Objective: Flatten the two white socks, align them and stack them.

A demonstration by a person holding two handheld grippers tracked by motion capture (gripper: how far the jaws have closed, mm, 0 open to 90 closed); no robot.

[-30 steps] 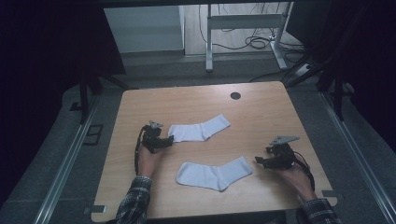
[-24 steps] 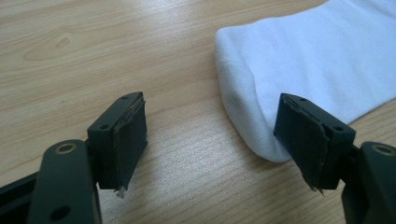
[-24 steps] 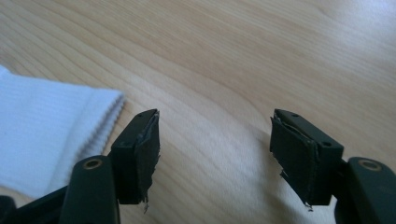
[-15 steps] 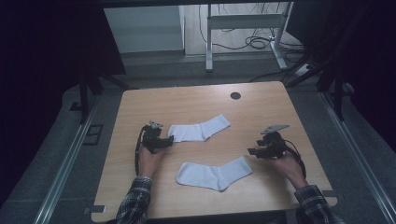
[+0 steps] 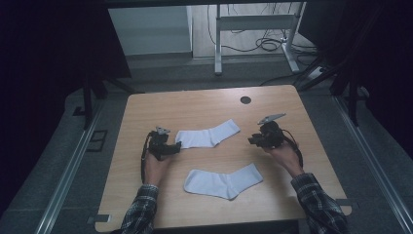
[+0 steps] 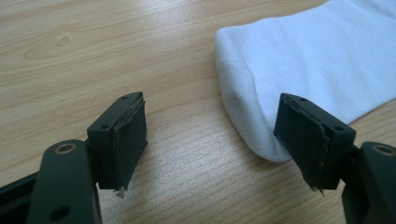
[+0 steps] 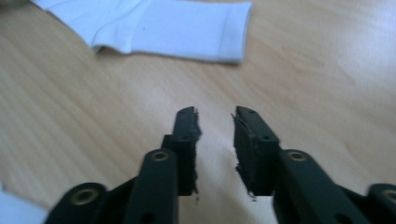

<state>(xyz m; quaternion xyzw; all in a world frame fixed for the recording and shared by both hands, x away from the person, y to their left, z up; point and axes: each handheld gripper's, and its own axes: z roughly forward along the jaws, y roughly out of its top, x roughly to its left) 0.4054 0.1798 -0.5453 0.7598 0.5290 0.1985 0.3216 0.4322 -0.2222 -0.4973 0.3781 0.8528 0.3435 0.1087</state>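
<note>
Two white socks are laid flat mid-desk: the far sock and the near sock. The left tool is spread wide at the far sock's end; the right tool is held narrowly parted over bare wood. Soft, light cloth is expected; an edge is best pinched. The right gripper view is blurred.

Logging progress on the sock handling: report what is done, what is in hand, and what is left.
Done: nothing visibly; both white socks lie flat and apart on the table.

In hand: the left tongs are open at the toe end of the far sock, not gripping it. The right tongs, slightly open and empty, point toward its cuff.

Left: gripping that sock and whatever follows; the near sock lies untouched.
</note>
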